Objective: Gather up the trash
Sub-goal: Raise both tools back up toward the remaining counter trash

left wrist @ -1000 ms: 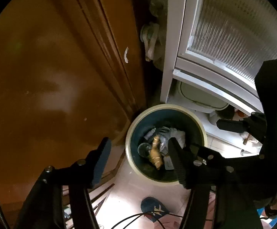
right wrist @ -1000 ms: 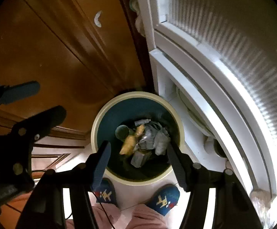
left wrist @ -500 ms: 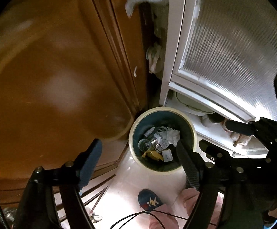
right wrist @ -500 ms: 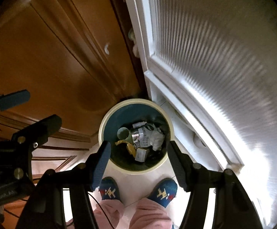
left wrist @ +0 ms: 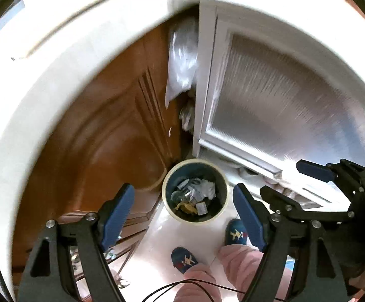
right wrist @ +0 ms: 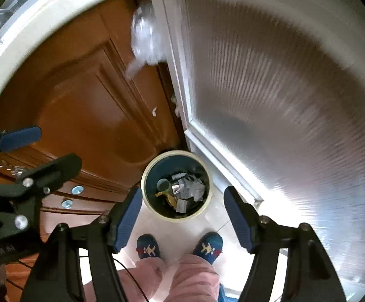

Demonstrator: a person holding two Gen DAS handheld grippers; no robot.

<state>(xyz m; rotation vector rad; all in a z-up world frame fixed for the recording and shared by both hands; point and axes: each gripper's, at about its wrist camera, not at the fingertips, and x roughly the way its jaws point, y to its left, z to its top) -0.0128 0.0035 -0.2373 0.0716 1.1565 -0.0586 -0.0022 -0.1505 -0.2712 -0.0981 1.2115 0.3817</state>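
A: Wooden cabinet door [left wrist: 102,130] on the left, white ribbed-glass door [left wrist: 278,105] on the right, pale floor tile below. Left wrist view first?

B: Yes. Left gripper [left wrist: 183,217] has its blue pads spread wide, nothing between them. Trash bin [left wrist: 168,176] stands on the floor in the corner where the two doors meet, far below the pads. Crumpled paper, wrappers and a yellow scrap lie inside it. Right gripper [left wrist: 273,183] shows at the right edge. Blue slippers [left wrist: 183,256] and pink trousers at the bottom.

A: Right wrist view?

B: Same corner. Right gripper [right wrist: 182,217] jaws are opening, empty. Trash bin [right wrist: 147,173] sits between the pads in the frame, well below them. Clear plastic bag [right wrist: 146,42] hangs in the gap by the cabinet. Left gripper [right wrist: 39,148] at the left edge, also spread.
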